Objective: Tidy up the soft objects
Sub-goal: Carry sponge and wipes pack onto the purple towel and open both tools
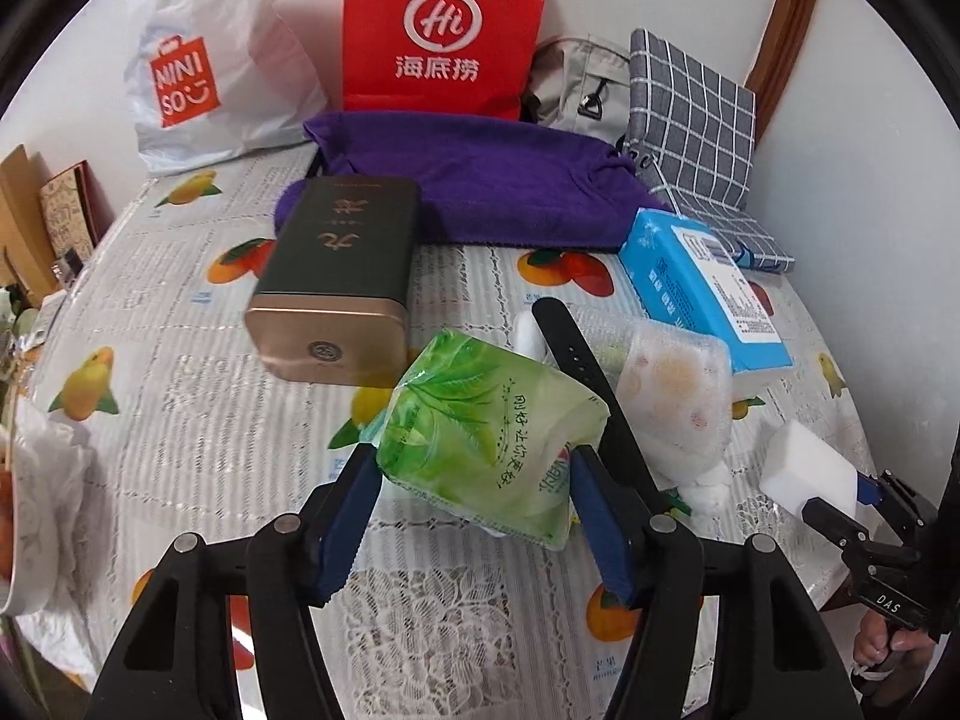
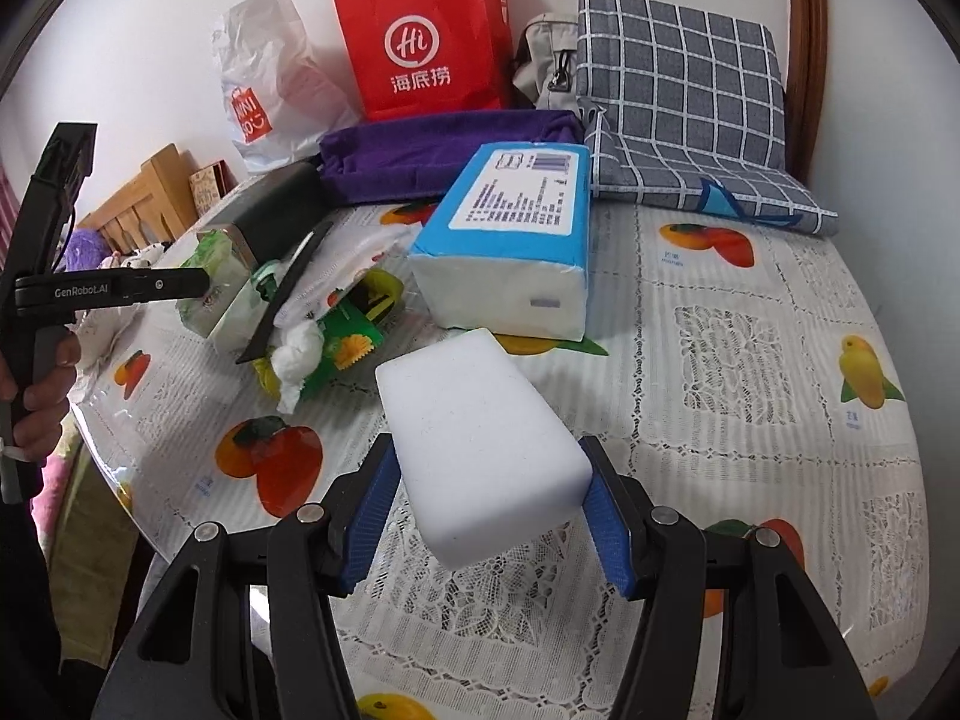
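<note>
My left gripper [image 1: 474, 480] is shut on a green tissue pack [image 1: 486, 426] and holds it above the table; the pack also shows in the right wrist view [image 2: 219, 288]. My right gripper [image 2: 489, 498] is shut on a white sponge block [image 2: 480, 438], held above the tablecloth; the sponge also shows in the left wrist view [image 1: 810, 474]. A blue tissue pack [image 2: 510, 240] lies mid-table. A purple towel [image 1: 480, 180] lies at the back. A bubble-wrap bag [image 1: 672, 396] and a crumpled white tissue [image 2: 297, 354] lie between the grippers.
A dark tin box [image 1: 342, 276] stands left of the towel. A black strap [image 1: 588, 372] lies over the bubble wrap. A checked grey cushion [image 2: 678, 102], a red paper bag [image 2: 426, 42] and a white Miniso bag [image 1: 210, 60] line the wall. The table [image 2: 750, 360] has a fruit-print cloth.
</note>
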The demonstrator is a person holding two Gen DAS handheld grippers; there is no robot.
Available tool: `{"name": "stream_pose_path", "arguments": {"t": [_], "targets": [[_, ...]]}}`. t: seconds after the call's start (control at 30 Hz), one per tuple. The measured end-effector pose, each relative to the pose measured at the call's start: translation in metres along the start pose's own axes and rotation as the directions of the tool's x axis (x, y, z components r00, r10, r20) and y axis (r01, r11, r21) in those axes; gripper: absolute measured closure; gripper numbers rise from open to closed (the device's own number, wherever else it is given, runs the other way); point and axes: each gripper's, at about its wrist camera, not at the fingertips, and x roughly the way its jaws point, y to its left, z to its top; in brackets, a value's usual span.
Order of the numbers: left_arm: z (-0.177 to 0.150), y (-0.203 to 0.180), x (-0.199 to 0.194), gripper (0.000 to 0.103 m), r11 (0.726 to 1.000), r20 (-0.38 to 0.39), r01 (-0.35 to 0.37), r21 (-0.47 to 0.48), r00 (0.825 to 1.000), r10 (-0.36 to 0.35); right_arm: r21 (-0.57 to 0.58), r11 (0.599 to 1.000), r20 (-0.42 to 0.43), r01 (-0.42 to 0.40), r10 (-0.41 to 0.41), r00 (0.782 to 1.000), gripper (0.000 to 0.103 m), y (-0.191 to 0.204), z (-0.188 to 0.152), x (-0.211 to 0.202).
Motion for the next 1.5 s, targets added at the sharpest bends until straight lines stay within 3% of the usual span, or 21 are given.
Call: {"name": "stream_pose_path", "arguments": {"t": [0.53,0.87,1.23,1.5], "targets": [[0.012,0.004,-0.032,0.041,1.000,0.064,0.002,-0.031,0.998,0.000,0.015,0.999,0.091,0.030,-0.031,0.995,0.044,0.003,0.035,-0.034],[0.046,0.018,-0.046,0.041,0.998,0.110,-0.004,-0.056,0.994,0.010,0.034,0.998,0.140,0.049,-0.053,0.989,0.044,0.006,0.092,-0.040],[0.090,0.030,-0.027,0.041,0.998,0.105,-0.025,-0.063,0.994,0.032,0.011,0.999,0.188,0.031,-0.033,0.982,0.044,0.020,0.156,-0.022],[0.132,0.042,0.017,0.041,0.996,0.069,-0.024,-0.086,0.997,0.030,0.005,0.999,0.169,0.054,-0.054,0.984,0.044,0.018,0.199,0.018]]}}
